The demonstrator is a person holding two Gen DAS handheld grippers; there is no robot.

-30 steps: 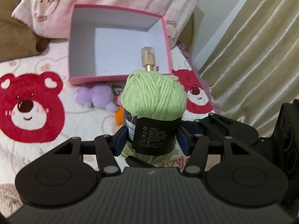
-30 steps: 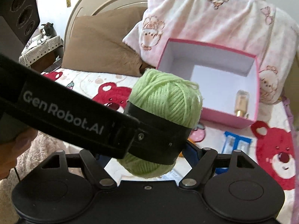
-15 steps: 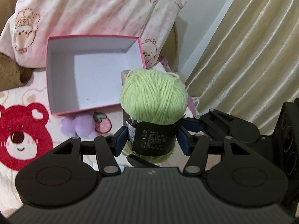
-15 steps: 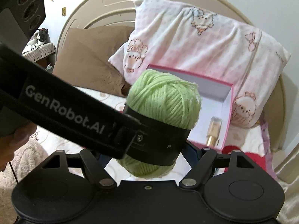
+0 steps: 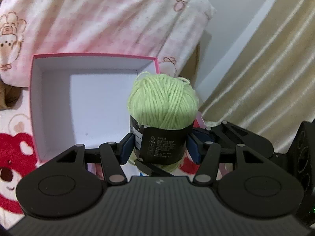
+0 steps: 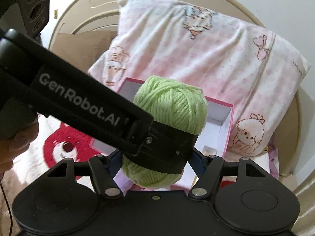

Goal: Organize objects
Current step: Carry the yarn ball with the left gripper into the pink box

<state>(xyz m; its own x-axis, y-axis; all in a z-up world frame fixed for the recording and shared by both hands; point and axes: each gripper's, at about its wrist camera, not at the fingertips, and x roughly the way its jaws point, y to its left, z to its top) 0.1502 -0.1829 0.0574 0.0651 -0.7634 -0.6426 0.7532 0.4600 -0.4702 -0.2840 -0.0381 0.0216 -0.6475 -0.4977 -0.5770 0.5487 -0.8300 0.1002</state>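
Note:
A light green yarn ball with a black paper band hangs in the air, held upright. My left gripper is shut on its band, one blue pad on each side. The yarn also sits between the fingers of my right gripper, whose jaws are closing; its pads stand close beside the band and I see no squeeze. The left gripper's body crosses the right wrist view from the left. Just behind and below the yarn lies an open pink box with a white inside. A small gold bottle stands in the box.
A pink cartoon-print pillow leans behind the box, with a brown pillow and a beige headboard to its left. A beige curtain hangs at the right. The bedsheet carries red bears. A hand shows at the left edge.
Both grippers have carried the yarn toward the box and pillow, which now look larger and nearer. The box has come from ahead to just behind and below the yarn.

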